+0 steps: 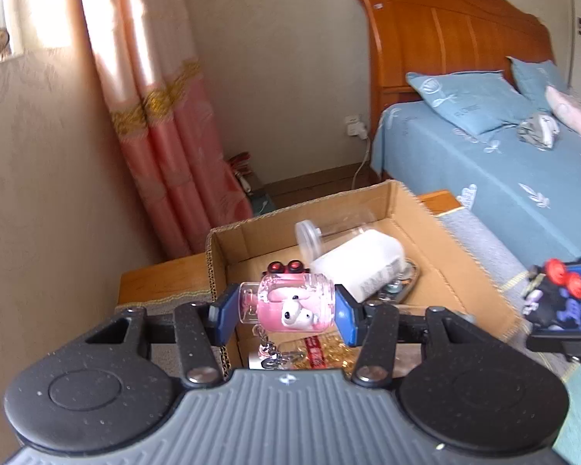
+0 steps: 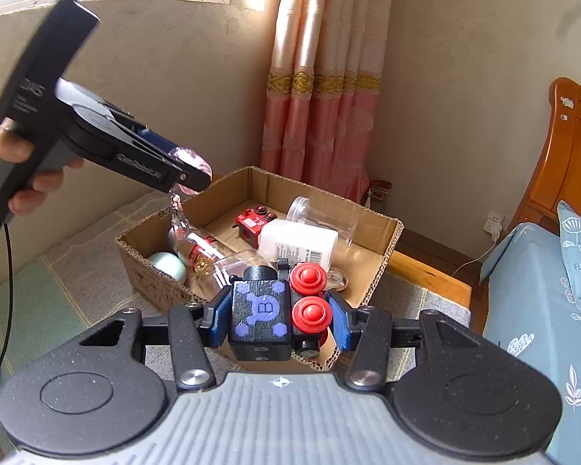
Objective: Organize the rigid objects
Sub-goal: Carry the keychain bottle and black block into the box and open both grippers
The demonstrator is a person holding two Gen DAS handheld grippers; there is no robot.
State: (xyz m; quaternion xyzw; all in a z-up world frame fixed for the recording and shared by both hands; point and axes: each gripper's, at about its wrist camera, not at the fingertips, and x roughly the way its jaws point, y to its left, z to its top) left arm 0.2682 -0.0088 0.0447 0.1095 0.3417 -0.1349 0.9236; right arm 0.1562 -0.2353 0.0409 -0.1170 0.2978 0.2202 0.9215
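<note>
My left gripper [image 1: 282,310] is shut on a clear keychain jar [image 1: 290,304] with pink filling and a small white figure; its chain dangles below. It hangs above the near left corner of the cardboard box [image 1: 403,201]. In the right wrist view the same left gripper [image 2: 191,172] and jar [image 2: 189,161] hover over the box's left wall. My right gripper [image 2: 279,316] is shut on a black toy train [image 2: 261,317] with purple markings and red wheels, above the box's near edge [image 2: 383,267]. That train [image 1: 557,294] shows at the right of the left wrist view.
Inside the box lie a red toy vehicle [image 2: 251,223], a white bottle [image 2: 298,244], a clear cup [image 2: 321,217], a mint ball [image 2: 170,265] and a gold-filled bottle [image 2: 203,255]. The box stands on a cloth-covered table [image 2: 58,271]. A bed [image 2: 542,310] is on the right, a pink curtain [image 2: 321,116] behind.
</note>
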